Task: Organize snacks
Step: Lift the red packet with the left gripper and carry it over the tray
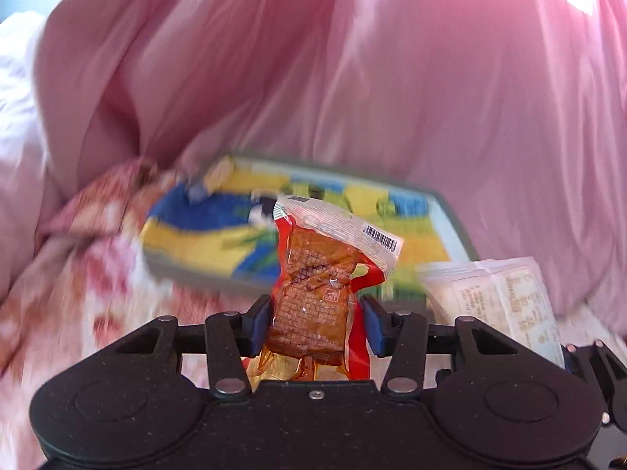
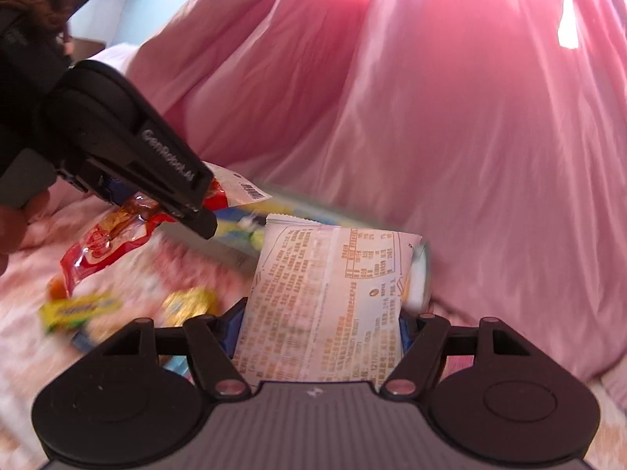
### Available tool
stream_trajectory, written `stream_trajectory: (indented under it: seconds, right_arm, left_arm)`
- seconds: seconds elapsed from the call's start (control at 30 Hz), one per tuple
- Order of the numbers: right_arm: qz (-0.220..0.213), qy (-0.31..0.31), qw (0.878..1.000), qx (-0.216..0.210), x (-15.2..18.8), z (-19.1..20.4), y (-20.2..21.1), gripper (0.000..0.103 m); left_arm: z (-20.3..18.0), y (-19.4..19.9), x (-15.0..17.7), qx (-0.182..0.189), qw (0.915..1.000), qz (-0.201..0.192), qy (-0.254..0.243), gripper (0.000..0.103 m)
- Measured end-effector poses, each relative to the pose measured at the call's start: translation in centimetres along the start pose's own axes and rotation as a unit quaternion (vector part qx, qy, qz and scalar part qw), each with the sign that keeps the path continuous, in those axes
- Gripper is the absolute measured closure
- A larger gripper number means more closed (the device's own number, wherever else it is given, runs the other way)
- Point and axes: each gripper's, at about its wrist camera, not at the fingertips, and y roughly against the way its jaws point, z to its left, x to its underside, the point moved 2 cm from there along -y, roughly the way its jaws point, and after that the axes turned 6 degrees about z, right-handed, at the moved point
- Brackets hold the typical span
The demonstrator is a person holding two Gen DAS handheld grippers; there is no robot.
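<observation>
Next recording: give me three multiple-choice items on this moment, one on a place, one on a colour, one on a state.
1. Where is the colourful box?
A. on the bed, ahead of both grippers
B. in a hand
C. on a shelf

2. What colour is the big cloth behind?
A. green
B. pink
C. black

3. The right hand-held gripper is:
A. empty
B. out of view
C. shut on the white packet

A: box lies on floral bedding.
B: pink folds fill the background.
C: pads press the packet's sides.

We see a bed covered by a pink-and-white floral sheet [image 2: 23, 301], bearing a colourful box [image 1: 235, 231], a yellow-green packet [image 2: 76, 309], a yellow wrapped snack [image 2: 190, 301] and a bunched pink quilt [image 1: 392, 78] behind.
</observation>
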Motion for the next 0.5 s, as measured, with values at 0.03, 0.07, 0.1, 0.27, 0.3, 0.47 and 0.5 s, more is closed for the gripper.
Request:
stream_trajectory:
  seconds: [0.03, 0.07, 0.1, 0.27, 0.3, 0.47, 0.5]
  right_arm:
    - [-0.009, -0.006, 1.000, 0.002, -0.6, -0.6, -0.7, 0.030]
    - [-0.018, -0.014, 1.000, 0.003, -1.3, -1.2, -1.6, 0.030]
    - [-0.026, -0.019, 0.999, 0.005, -1.9, -1.9, -2.5, 0.030]
    - [-0.050, -0.033, 0.998, 0.013, -4.0, -4.8, -7.2, 0.030]
    - [-0.053, -0.036, 0.998, 0.014, -4.2, -5.2, -8.2, 0.030]
    - [-0.049, -0.061, 0.997, 0.006, -4.7, -7.0, -12.4, 0.030]
    - [-0.040, -0.063, 0.997, 0.002, -4.6, -7.2, -13.1, 0.030]
  left_arm:
    - [-0.1, -0.7, -1.0, -0.002, 1.0000, -0.007, 0.001, 0.053]
    - [-0.2, -1.4, -1.9, -0.006, 0.9999, -0.013, 0.001, 0.052]
    - [-0.3, -2.2, -2.8, -0.010, 0.9998, -0.016, 0.002, 0.052]
    - [-0.5, -6.7, -6.7, -0.021, 0.9993, -0.020, 0.021, 0.052]
    - [-0.5, -7.6, -7.2, -0.023, 0.9993, -0.020, 0.023, 0.052]
    - [-0.8, -11.9, -8.3, -0.032, 0.9991, -0.006, 0.026, 0.052]
    - [-0.9, -12.7, -8.4, -0.034, 0.9991, 0.001, 0.026, 0.052]
